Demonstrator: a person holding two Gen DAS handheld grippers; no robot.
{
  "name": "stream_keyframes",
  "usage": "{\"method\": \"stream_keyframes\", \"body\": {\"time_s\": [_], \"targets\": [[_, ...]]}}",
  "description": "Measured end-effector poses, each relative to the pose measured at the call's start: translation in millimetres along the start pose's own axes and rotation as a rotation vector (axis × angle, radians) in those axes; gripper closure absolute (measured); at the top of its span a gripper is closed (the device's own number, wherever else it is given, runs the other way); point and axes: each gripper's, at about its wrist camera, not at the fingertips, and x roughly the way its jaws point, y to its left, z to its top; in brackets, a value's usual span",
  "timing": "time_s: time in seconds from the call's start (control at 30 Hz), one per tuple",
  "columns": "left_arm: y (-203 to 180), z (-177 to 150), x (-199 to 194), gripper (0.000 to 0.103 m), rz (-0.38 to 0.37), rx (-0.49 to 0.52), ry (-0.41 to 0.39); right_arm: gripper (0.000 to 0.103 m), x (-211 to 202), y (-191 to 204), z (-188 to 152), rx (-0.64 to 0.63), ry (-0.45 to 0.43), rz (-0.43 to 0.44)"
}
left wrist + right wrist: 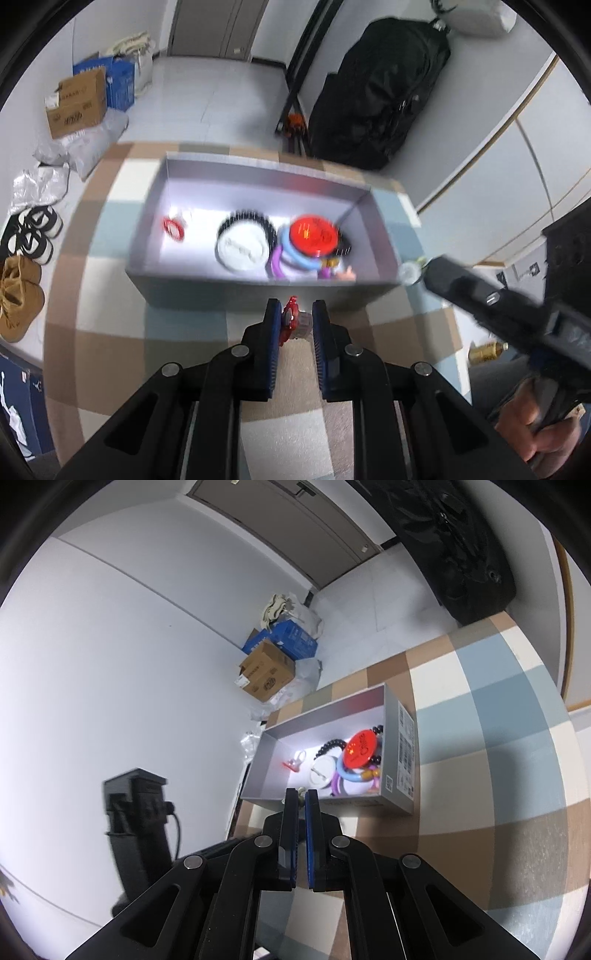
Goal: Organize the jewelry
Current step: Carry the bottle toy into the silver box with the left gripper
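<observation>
My left gripper (294, 306) is shut on a small red-and-clear ring (293, 321), held just above the checked tablecloth in front of the grey box (258, 291). Inside the box lie a red round badge (314, 236), a white round piece (242, 249) ringed by black beads, purple and blue hoops (291, 262) and a small red item (173, 227). My right gripper (301, 794) hovers at the box's (402, 746) near corner. It is shut on a small pale shiny piece (408, 273), which shows only as a speck (302, 789) at its tips.
The box sits on a table with a brown, blue and white checked cloth (110, 295). A hand (532, 432) grips the right tool at lower right. On the floor are shoes (33, 236), cardboard boxes (74, 103) and a large black bag (380, 92). A black stand (136, 812) is left of the table.
</observation>
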Motion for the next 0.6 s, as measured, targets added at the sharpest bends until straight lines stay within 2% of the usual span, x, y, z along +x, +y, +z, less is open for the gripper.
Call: {"method": "stream_keyframes", "body": {"time_s": [0.23, 0.6], "targets": [[0.6, 17.2, -11.5, 0.091, -0.007, -0.029, -0.092, 0.1, 8.2, 3.0, 10.0, -0.013, -0.018, -0.011], [6.0, 35.7, -7.9, 0.091, -0.002, -0.08, -0.131, 0.1, 24.9, 7.4, 32.7, -0.037, -0.038, -0.027]]}}
